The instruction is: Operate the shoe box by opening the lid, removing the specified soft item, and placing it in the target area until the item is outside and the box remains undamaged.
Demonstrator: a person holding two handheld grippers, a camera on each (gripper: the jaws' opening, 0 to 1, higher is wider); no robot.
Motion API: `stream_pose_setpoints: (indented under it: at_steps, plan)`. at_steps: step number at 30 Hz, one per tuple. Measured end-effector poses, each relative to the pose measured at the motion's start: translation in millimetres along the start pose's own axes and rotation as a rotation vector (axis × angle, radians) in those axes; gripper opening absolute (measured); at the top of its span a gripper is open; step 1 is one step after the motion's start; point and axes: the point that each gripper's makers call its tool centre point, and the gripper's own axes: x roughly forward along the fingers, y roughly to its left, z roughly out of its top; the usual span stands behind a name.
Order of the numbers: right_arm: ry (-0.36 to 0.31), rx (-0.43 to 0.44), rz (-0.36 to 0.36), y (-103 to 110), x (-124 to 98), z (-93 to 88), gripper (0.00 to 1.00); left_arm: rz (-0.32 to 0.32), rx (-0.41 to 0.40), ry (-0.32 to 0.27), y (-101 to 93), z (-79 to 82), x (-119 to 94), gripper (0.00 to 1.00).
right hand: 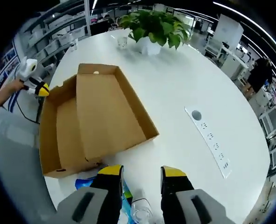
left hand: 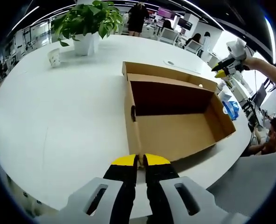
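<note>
The brown cardboard shoe box [left hand: 175,130] stands open on the white table, its lid [left hand: 168,72] tipped up behind it; the inside I see is bare cardboard. My left gripper [left hand: 140,160] is shut at the box's near corner, apparently pinching the wall's edge. It also appears at that corner as the left gripper [right hand: 40,88] in the right gripper view. A blue soft item [left hand: 231,109] in clear wrap lies on the table beside the box's far end. My right gripper [right hand: 141,173] hangs open above the blue item [right hand: 125,193], holding nothing, and shows raised as the right gripper [left hand: 220,71].
A potted plant [left hand: 88,18] and a small cup [left hand: 53,57] stand at the table's far side. A strip of sockets [right hand: 212,137] is set into the tabletop. People and desks fill the room behind, and a person [left hand: 273,135] sits by the table's edge.
</note>
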Motion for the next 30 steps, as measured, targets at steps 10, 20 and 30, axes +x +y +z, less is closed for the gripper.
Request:
stream_pose_setpoints:
  at_steps: [10, 20, 30]
  plan:
    - [-0.047, 0.167, -0.034, -3, 22, 14.5, 0.28, 0.004, -0.006, 0.002, 1.5, 0.9, 1, 0.03]
    - [-0.072, 0.341, -0.118, -13, 41, 20.6, 0.25, 0.008, -0.007, 0.009, 2.8, 1.4, 2, 0.03]
    - [-0.063, 0.513, -0.097, -9, 64, 19.8, 0.22, 0.009, -0.014, 0.014, 3.0, 1.7, 2, 0.03]
